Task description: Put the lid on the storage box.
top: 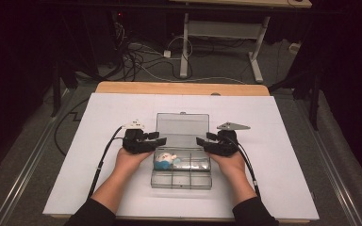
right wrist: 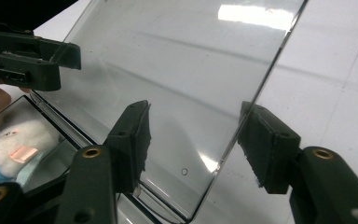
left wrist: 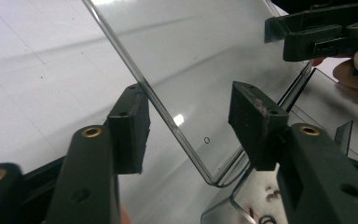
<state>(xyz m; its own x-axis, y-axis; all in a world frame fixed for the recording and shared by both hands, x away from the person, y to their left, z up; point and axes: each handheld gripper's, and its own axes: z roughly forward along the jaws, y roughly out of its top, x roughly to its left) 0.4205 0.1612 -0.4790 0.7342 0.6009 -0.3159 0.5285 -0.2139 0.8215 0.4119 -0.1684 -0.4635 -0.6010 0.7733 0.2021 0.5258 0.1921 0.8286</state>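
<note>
High view first: a clear plastic box (top: pixel 181 162) with small compartments sits in the middle of a white table (top: pixel 283 188), its lid (top: pixel 183 127) swung back away from the person, and a small white-and-blue soft toy (top: pixel 165 160) lies in the left part of the box's back row. The left gripper (top: pixel 159 140) comes in at the lid's left edge and the right gripper (top: pixel 202 141) at its right edge, both near the hinge line. From the left gripper view, the lid's edge (left wrist: pixel 168 116) runs up between the two black jaws, just beside the left pad and clear of the right one, so that gripper is part-way closed around the edge without pinching it. From the right gripper view it is much the same: the lid's edge (right wrist: pixel 242 121) passes between the jaws, close against the right pad, with a wide gap to the left pad, and whether the right pad actually touches the plastic is hard to tell. The toy (right wrist: pixel 9 149) shows blurred behind the box wall there. As a judgement, the toy is already in its compartment and the lid is yet to come down; both grippers need to finish taking the edges, then swing the lid forward and press it shut.
</note>
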